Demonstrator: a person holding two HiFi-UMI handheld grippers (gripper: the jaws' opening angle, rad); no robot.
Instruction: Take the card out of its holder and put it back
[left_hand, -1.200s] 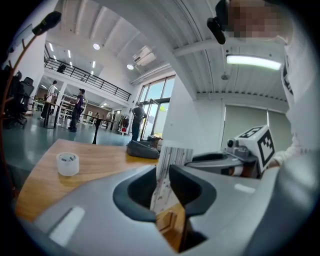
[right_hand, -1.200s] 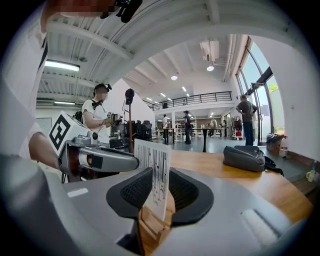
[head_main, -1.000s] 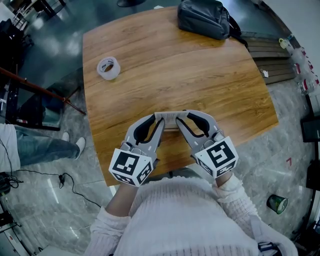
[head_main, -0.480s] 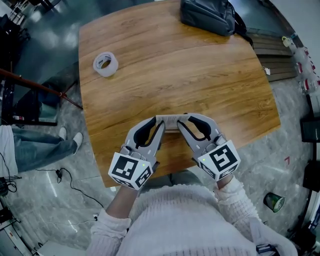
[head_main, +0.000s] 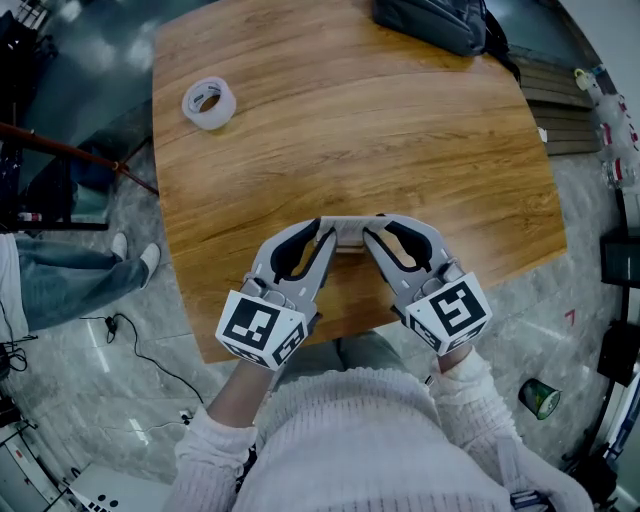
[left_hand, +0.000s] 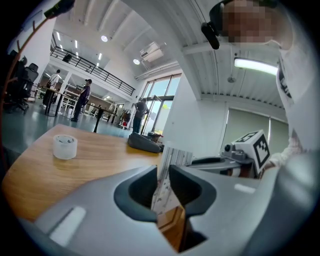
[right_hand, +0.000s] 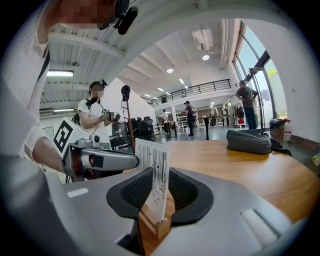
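Card (right_hand: 152, 172): upright, lower edge at the wooden holder (right_hand: 159, 224), close to the near edge of the bench (head_main: 400, 130); left tongs (left_hand: 164, 175) and right tongs (right_hand: 155, 187) each clamp one end, tips facing. Beyond: broad bare wood, tape roll (head_main: 222, 110) near the far-left corner, bag (head_main: 440, 25) at the far edge.

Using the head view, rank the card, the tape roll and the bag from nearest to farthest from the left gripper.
1. The card, between the left gripper jaws.
2. The tape roll, far left on the table.
3. The bag, at the table's far right edge.
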